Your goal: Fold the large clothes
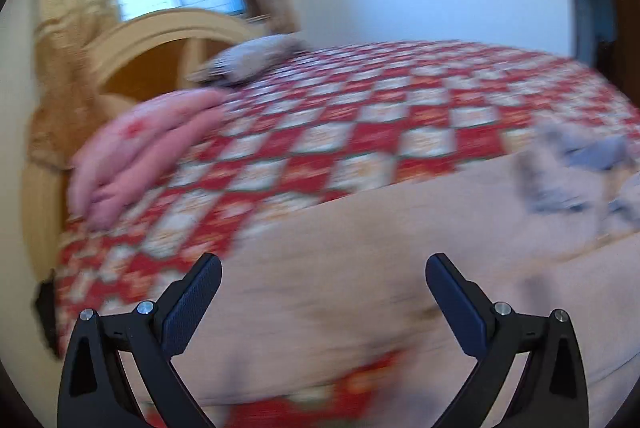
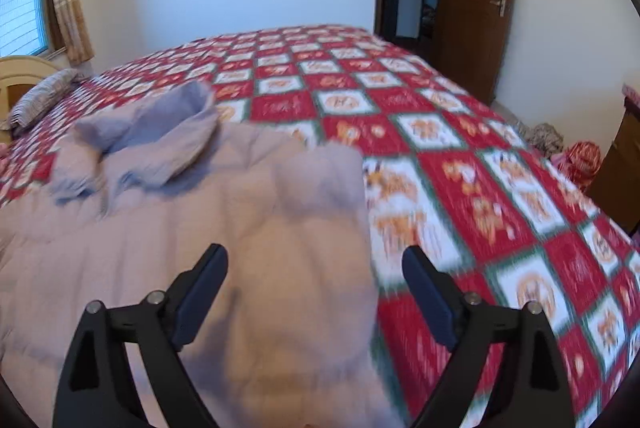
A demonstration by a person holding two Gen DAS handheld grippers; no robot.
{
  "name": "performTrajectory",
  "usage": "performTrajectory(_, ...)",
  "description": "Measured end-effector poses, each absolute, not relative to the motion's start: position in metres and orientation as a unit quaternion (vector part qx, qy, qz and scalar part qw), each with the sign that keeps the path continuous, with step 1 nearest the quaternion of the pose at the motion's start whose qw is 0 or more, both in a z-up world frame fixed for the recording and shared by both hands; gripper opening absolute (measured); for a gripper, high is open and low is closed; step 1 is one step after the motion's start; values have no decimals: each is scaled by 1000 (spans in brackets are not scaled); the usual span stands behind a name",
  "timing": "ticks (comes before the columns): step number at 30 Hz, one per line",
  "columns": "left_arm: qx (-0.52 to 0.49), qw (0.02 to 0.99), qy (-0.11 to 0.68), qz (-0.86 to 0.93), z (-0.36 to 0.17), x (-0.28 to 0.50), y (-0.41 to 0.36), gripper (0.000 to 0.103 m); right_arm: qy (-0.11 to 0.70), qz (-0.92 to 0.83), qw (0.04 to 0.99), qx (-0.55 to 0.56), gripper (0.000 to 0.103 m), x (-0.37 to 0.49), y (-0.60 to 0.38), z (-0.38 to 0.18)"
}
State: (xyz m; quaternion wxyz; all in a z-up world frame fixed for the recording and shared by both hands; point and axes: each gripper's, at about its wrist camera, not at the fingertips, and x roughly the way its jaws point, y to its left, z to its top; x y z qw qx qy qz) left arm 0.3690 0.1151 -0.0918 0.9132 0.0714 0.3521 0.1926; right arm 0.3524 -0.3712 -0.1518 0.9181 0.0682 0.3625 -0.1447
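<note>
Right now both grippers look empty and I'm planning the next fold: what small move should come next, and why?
Probably lower the right gripper onto the near edge of the pale coat and close. Both it and the left gripper are open with nothing between their fingers, and the coat lies half-folded on the checkered bedspread, hood bunched.

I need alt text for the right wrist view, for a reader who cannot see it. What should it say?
A pale padded coat with a grey hood lies spread on a bed under a red and white checked bedspread. The right gripper hovers above the coat, its two dark fingers wide apart and holding nothing. Behind are a white wall and a brown door.
</note>
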Motion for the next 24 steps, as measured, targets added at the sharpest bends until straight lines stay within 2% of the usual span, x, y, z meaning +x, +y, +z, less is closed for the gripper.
performTrajectory(4, 63, 859, 403, 309, -124, 331, 220, 102, 372, -110, 921, 35, 91, 308, -343, -155)
performTrajectory(8, -14, 825, 439, 355, -152, 286, 300, 102, 354, -95, 930, 6, 91, 275, -318, -159)
performTrajectory(12, -82, 825, 452, 329, -167, 269, 318, 102, 347, -86, 934, -2, 91, 261, -300, -163)
performTrajectory(16, -100, 832, 463, 290, -179, 284, 308, 101, 351, -74, 933, -11, 91, 257, -286, -165)
performTrajectory(17, -100, 831, 461, 293, -180, 286, 306, 95, 348, -70, 935, -13, 91, 253, -283, -163)
performTrajectory(18, -104, 835, 459, 284, -181, 289, 303, 63, 344, -66, 937, -14, 91, 251, -280, -161)
performTrajectory(19, -106, 839, 457, 275, -178, 290, 302, 36, 342, -63, 938, -15, 91, 249, -278, -160)
performTrajectory(21, -98, 849, 445, 267, -167, 290, 296, 10, 334, -61, 940, -18, 91, 244, -277, -157)
performTrajectory(24, -77, 875, 404, 258, -133, 284, 275, 10, 325, -69, 943, -22, 91, 239, -282, -155)
